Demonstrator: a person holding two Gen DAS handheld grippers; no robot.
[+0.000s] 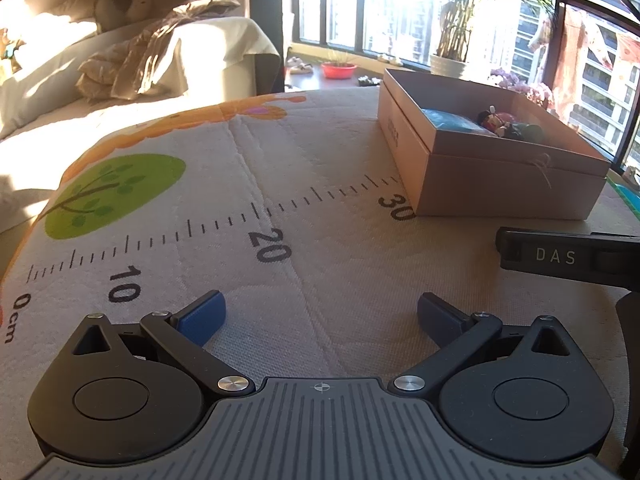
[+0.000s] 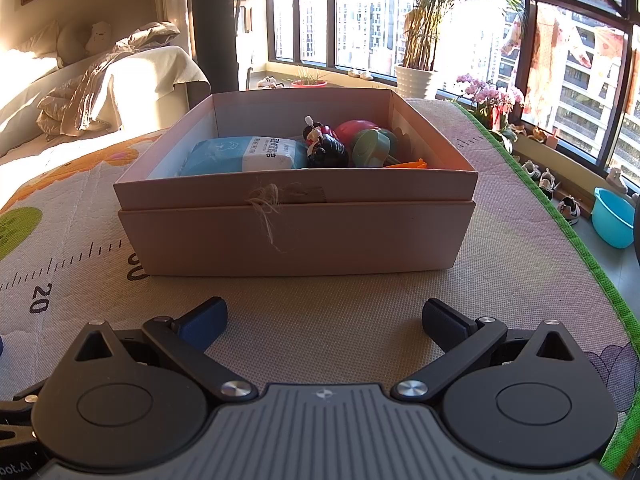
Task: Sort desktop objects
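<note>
Both the left gripper and right gripper gape wide, empty; toys and a tissue pack fill the box; surface bare, sorting seemingly complete.

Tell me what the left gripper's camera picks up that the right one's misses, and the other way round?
Only the left view shows the green tree print on the mat, the ruler marks down to zero, and the right gripper poking in from the side. Only the right view shows the mat's green edge, a blue basin on the floor, pink flowers, and the orange piece and green toy inside the box. Both show the open cardboard box, its blue packet, the dark figurine, the couch, the windows, and open, empty fingers; the left gripper points at bare mat.
</note>
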